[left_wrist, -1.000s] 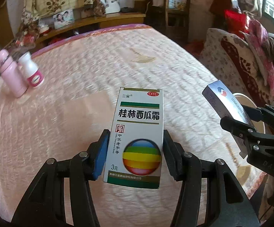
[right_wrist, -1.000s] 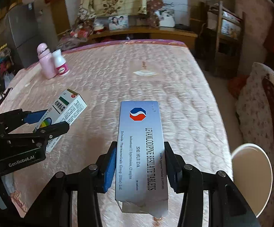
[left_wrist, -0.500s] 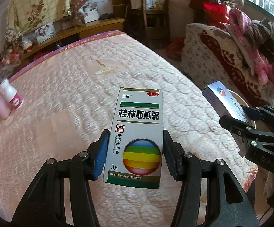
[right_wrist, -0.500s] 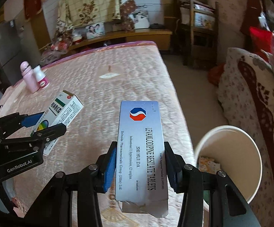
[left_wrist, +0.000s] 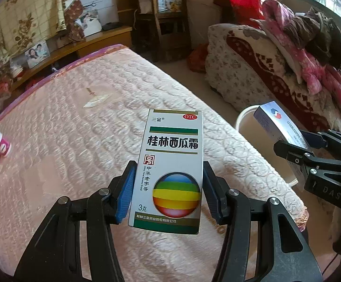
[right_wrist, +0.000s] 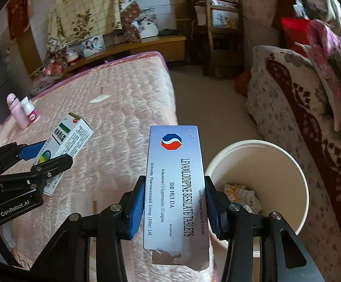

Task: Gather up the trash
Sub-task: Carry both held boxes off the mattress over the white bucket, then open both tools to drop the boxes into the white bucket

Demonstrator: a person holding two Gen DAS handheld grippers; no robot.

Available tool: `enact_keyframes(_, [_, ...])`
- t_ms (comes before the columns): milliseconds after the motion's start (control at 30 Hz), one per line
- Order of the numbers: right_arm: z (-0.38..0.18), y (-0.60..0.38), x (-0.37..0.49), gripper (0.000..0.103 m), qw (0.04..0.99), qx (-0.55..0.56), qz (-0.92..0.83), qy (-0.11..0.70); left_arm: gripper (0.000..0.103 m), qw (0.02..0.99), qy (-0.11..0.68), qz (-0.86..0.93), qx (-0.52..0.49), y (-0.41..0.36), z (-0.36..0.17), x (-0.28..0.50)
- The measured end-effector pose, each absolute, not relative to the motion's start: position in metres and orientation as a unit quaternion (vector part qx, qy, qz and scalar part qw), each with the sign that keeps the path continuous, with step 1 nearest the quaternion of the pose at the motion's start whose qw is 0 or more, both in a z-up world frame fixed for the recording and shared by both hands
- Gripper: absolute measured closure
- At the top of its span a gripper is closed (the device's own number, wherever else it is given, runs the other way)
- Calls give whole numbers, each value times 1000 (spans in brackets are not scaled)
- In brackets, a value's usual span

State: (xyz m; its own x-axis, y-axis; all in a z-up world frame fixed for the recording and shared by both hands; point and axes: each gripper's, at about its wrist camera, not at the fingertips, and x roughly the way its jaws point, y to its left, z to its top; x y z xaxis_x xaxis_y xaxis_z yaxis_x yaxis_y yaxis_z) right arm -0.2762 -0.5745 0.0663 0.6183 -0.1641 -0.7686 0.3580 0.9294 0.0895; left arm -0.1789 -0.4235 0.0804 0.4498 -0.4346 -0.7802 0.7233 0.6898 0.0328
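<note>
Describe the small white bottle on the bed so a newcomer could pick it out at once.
Start at the pink quilted bed and go to its far left edge, away from the white bin on the floor. Two small containers stand there side by side. The white bottle is the shorter one with a pink label, right of the taller all-pink bottle.

left tool (left_wrist: 168, 192): black linkage | blue pads | silver screws | right tool (right_wrist: 174, 205): same
</note>
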Motion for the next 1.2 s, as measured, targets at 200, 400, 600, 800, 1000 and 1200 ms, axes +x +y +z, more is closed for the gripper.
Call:
enact_keyframes(200, [64, -593, -288, 58, 888, 124, -166, 412, 51, 822, 391, -365, 195, -448, 77, -188])
enact_keyframes(400, [60, -614, -302, 58, 881, 134, -189, 412, 51, 809, 395, -388, 199, -474, 73, -197])
enact_keyframes(600, [52, -640, -319, 58, 871, 147, -219, 415, 51, 793, 402, -412, 200, -505, 70, -205])
enact_keyframes(800, [44, -660, -332, 58, 860, 160, -242, 419, 51, 779, 417, -428, 190, -528, 68, -205])
enact_keyframes(1000, [37, -677, -338, 58, 853, 170, -257, 421, 51, 766, 432, -441, 180, -546, 63, -206])
enact_keyframes(1200, [30, -689, -340, 58, 848, 177, -267, 422, 51, 758, 444, -447, 171, -560, 59, -207])
